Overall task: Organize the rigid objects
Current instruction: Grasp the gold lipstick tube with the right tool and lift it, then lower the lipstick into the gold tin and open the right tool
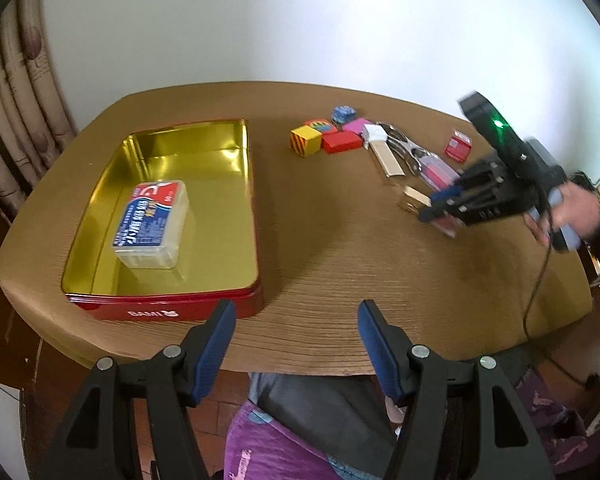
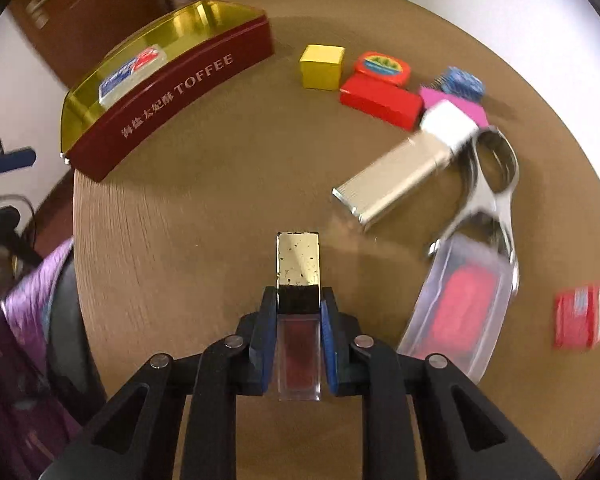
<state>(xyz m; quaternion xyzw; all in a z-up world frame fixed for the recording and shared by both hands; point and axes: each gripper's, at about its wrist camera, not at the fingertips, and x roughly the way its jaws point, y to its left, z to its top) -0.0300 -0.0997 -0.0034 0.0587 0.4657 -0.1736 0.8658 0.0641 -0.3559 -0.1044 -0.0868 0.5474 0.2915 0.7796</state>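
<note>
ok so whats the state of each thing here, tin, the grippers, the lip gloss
tin: open, no lid on, one plastic box lying flat inside
left gripper: fingers apart, nothing between them
right gripper: fingers shut on the lip gloss tube
lip gloss tube: capped, gripped on both sides

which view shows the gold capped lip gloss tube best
The right wrist view: the lip gloss tube lies centred and close, clamped in the right gripper, gold cap and dark red body sharp. In the left wrist view the tube is small, blurred and mostly hidden behind that gripper.
</note>
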